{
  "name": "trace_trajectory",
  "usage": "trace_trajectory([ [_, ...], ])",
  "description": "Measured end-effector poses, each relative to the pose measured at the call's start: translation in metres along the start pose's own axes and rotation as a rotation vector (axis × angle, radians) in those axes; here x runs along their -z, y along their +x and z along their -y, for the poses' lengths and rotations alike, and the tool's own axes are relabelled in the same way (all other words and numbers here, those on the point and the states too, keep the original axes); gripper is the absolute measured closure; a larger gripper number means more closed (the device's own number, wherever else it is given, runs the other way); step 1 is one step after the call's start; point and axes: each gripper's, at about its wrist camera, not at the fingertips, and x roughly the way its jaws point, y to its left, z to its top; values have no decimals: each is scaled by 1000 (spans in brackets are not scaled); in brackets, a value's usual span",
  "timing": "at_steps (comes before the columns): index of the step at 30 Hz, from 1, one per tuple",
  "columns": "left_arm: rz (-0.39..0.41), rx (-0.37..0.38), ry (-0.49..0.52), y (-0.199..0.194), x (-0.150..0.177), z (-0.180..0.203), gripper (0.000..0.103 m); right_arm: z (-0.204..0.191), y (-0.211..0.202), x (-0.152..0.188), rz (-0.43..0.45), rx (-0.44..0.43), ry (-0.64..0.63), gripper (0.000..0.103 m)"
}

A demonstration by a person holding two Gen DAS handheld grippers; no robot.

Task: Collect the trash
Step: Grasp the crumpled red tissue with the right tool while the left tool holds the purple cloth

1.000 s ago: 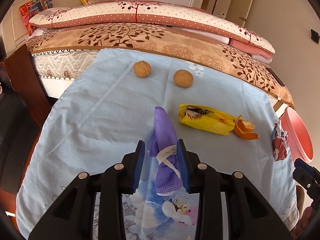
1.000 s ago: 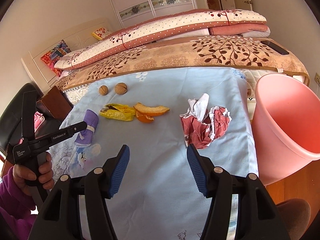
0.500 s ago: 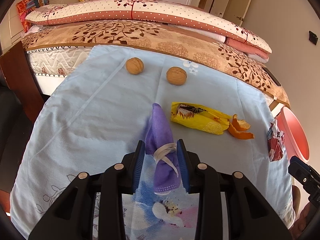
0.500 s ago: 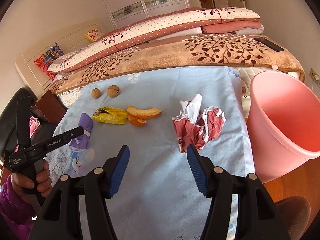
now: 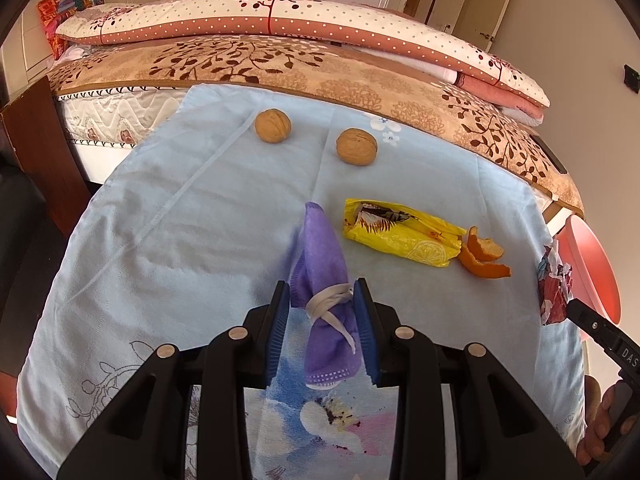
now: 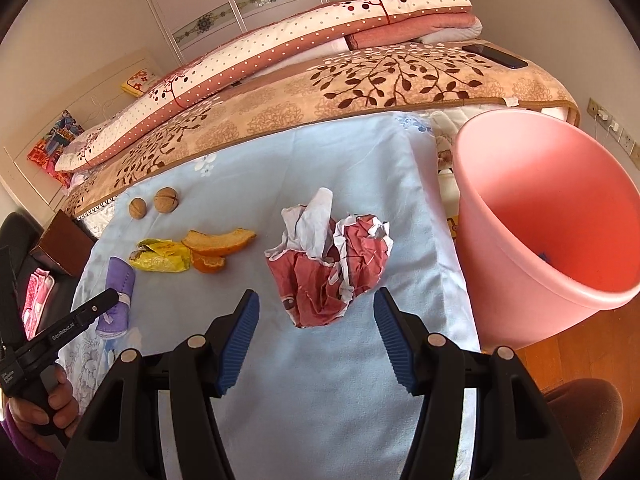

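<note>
My left gripper (image 5: 322, 300) is shut on a rolled purple cloth (image 5: 324, 276) tied with a white band, which lies on the light blue sheet (image 5: 180, 220). To its right lie a yellow wrapper (image 5: 400, 234) and orange peel (image 5: 484, 254). My right gripper (image 6: 316, 320) is open and empty, just in front of a crumpled red and white paper (image 6: 332, 264). The pink bin (image 6: 548, 216) stands to the right of the paper. The cloth (image 6: 116, 300), wrapper (image 6: 160, 256) and peel (image 6: 216, 246) also show at the left of the right wrist view.
Two walnuts (image 5: 314, 134) lie at the far side of the sheet, near a bed (image 5: 280, 64) with folded quilts. A dark wooden piece (image 5: 36, 148) stands at the left. Wooden floor (image 6: 580, 344) shows under the bin.
My left gripper has closed tighter on the purple cloth. My right gripper has moved forward, closer to the crumpled paper and the bin.
</note>
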Motion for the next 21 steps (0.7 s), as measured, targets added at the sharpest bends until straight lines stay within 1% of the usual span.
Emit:
trace_trajectory([
  [1, 0, 0, -2, 0, 0, -1, 70, 0, 3, -2, -1, 11, -1, 43],
  [2, -1, 1, -6, 0, 0, -1, 70, 1, 6, -4, -5, 16, 7, 38],
  [3, -1, 1, -10, 0, 0, -1, 70, 2, 9, -5, -11, 13, 16, 37],
  [6, -4, 0, -14, -1, 1, -1, 70, -1, 17, -8, -25, 5, 19, 37],
  [8, -6, -5, -10, 0, 2, 1, 70, -6, 22, -10, -22, 17, -5, 35],
  [14, -5, -10, -6, 0, 2, 2, 70, -17, 31, -10, -12, 52, -75, 35],
  [16, -4, -11, -6, 0, 3, 1, 70, -16, 32, -10, -11, 62, -76, 40],
  [18, -3, -14, -5, 0, 3, 1, 70, -12, 32, -10, -15, 73, -73, 52],
  [21, -2, -19, -1, 0, 3, 2, 70, -6, 30, -9, -19, 57, -54, 62],
])
